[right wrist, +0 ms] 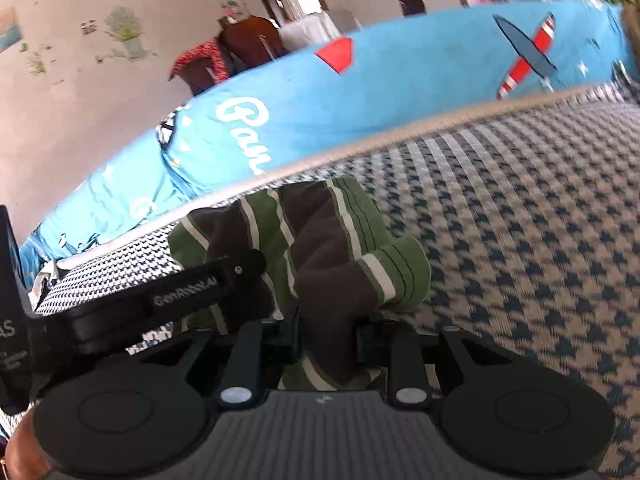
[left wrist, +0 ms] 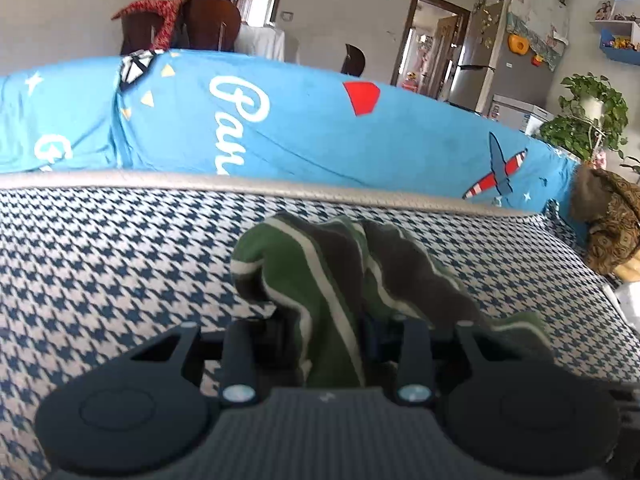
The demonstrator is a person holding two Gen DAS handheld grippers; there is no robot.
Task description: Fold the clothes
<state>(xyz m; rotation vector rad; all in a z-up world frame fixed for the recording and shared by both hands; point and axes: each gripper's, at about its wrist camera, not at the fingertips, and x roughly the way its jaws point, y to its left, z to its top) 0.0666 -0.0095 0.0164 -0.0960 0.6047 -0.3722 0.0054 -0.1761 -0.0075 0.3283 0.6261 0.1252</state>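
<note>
While both my left gripper (left wrist: 326,340) and right gripper (right wrist: 328,344) are clamped on the striped green garment (left wrist: 320,264), it bunches just ahead between them over the houndstooth cover (left wrist: 100,272), stretching sideways from hand to hand, neither nearer.

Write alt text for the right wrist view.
The right gripper is shut on a bunched green, grey and white striped garment above a houndstooth cushion. The left gripper reaches in from the left, against the same garment. A blue printed cover lies behind.
</note>
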